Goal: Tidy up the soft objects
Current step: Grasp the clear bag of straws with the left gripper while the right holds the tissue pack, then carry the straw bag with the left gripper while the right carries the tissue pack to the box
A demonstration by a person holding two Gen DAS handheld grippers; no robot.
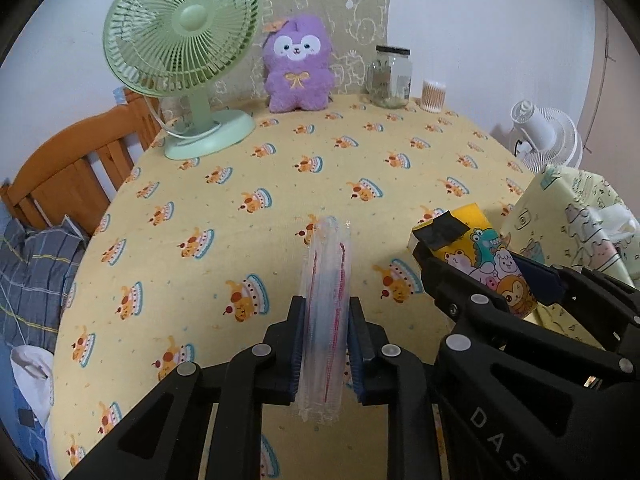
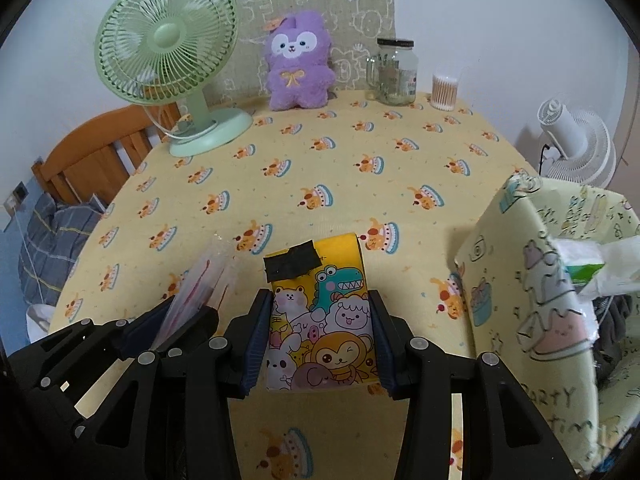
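Observation:
My left gripper (image 1: 326,336) is shut on a clear plastic packet with red print (image 1: 328,312), held upright above the yellow tablecloth (image 1: 280,184). My right gripper (image 2: 320,344) is shut on a yellow tissue pack with cartoon animals (image 2: 324,316), a black tape patch on its top. In the left wrist view the right gripper (image 1: 476,280) and tissue pack (image 1: 480,252) sit just to the right. In the right wrist view the left gripper (image 2: 180,320) and clear packet (image 2: 204,280) sit to the left. A purple plush toy (image 2: 298,66) sits at the table's far edge.
A green desk fan (image 2: 168,56) stands at the far left. A glass jar (image 2: 396,72) and a cotton swab tub (image 2: 444,92) stand at the far right. A pale yellow fabric bin (image 2: 532,292) holding tissues stands at the right. A wooden bed frame (image 1: 80,160) is left of the table.

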